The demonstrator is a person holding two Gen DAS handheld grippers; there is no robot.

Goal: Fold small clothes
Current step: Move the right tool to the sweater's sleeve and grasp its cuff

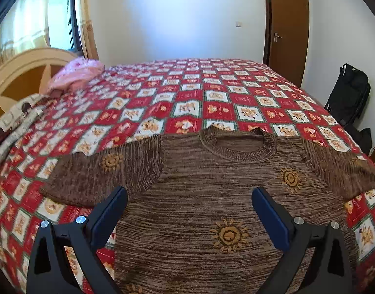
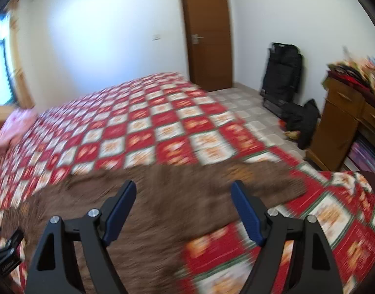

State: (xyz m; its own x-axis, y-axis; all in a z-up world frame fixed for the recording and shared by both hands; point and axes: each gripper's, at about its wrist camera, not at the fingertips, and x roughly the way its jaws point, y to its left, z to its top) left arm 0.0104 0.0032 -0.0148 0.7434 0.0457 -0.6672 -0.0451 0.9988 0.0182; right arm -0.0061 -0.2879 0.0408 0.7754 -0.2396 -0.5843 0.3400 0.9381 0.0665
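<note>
sweater: brown knit sweater point(image 1: 212, 196) with little orange suns, lying flat and face up on the bed point(image 1: 187, 93), collar toward the top of the frame, both sleeves spread out sideways

vs left gripper: the left gripper point(image 1: 190, 210) sits low in the frame over the sweater's lower body, the knit showing right through the gap between its fingers

vs right gripper: the right gripper point(image 2: 183, 204) is over the brown knit point(image 2: 163, 203) too, with the sleeve end off to the right of its fingers; this view is smeared with blur so I can't make out much detail

edges: left sleeve cuff ends near the lower left, right sleeve runs to the right edge of the left wrist view; the bed edge drops to the tiled floor point(image 2: 248, 112) on the right

open room: loads of bare red-and-white checkered bedspread above the collar; pink bundle point(image 1: 77, 73) and a folded patterned cloth point(image 1: 13, 127) stay far off at upper left

left gripper state: fingers wide apart, nothing pinched

right gripper state: fingers apart, not clamped on anything, not touching the knit as far as I can see
</note>
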